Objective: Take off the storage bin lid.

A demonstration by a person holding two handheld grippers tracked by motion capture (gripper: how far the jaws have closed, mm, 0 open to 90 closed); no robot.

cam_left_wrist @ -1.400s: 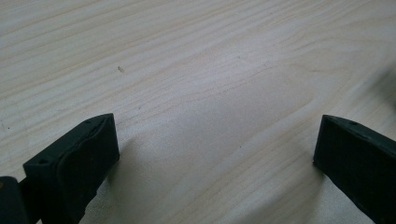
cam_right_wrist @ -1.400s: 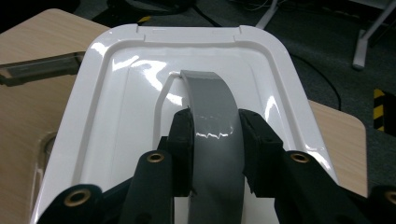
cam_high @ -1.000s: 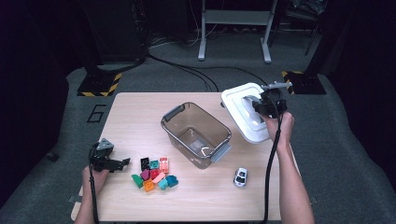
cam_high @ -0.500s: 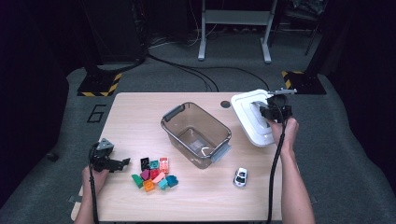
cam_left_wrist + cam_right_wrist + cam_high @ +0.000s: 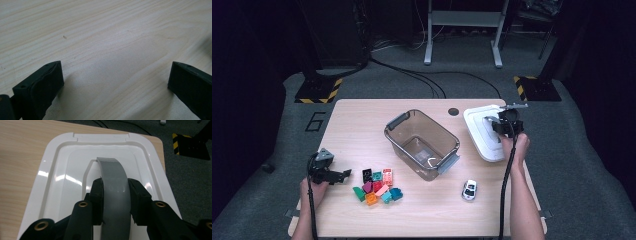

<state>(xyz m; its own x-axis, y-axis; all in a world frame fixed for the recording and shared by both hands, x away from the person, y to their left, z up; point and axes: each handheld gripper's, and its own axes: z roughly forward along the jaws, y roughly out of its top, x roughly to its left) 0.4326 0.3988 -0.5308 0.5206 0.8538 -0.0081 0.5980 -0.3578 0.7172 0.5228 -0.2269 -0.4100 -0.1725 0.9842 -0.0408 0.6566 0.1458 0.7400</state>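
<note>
A white lid (image 5: 482,135) with a grey arched handle (image 5: 113,177) lies low at the right edge of the table; I cannot tell whether it rests on the wood. My right gripper (image 5: 504,122) is shut on that handle, and in the right gripper view its jaws (image 5: 115,188) pinch the grey strip from both sides. My left gripper (image 5: 337,176) sits at the table's left front with its jaws (image 5: 116,82) open over bare wood, nothing between them. A clear grey bin (image 5: 422,142) stands empty in the middle.
A cluster of several coloured bricks (image 5: 378,186) lies just right of the left gripper. A small white toy car (image 5: 469,190) sits in front of the bin. The wooden table (image 5: 362,120) has a cable hole (image 5: 453,111) near its far edge. Dark floor with cables lies beyond.
My right gripper has come down and slightly rightward with the lid, which now lies flatter and lower at the table's right edge. The left gripper has stayed put.
</note>
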